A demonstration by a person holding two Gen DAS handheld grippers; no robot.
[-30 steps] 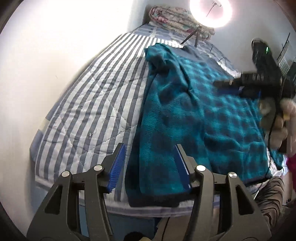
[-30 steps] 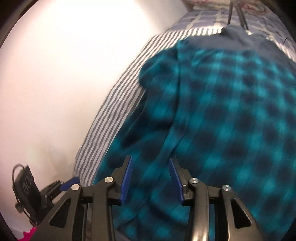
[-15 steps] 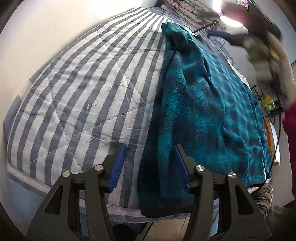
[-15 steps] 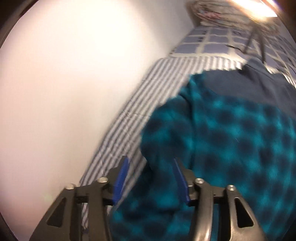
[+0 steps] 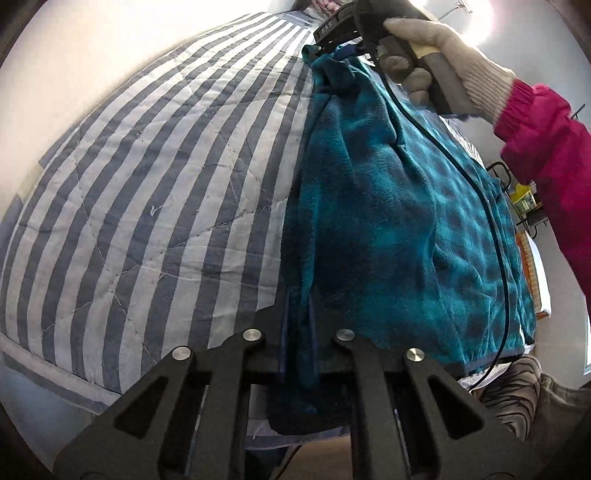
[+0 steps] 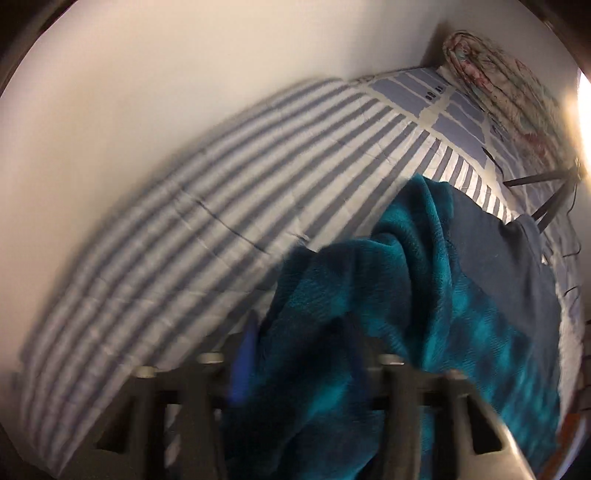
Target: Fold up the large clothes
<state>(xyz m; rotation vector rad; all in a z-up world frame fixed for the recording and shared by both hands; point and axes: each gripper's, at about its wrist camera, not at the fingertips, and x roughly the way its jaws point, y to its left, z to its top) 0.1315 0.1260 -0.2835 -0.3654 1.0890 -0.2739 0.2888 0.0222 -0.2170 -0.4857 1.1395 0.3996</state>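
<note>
gloved right hand [image 5: 439,62] reaching downward

Plain pale wall [image 6: 184,92] behind a bed under a blue-and-white striped quilt [image 5: 147,192]. Rolled floral bedding [image 6: 498,85] at the far corner. Bright lamp glare [image 5: 476,22] above a dark tripod [image 6: 546,199].

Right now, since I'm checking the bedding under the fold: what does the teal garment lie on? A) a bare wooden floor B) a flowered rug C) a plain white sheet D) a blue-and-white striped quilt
D: in the left wrist view the teal garment lies on the striped quilt, whose blue and white bands run beside it.
</note>
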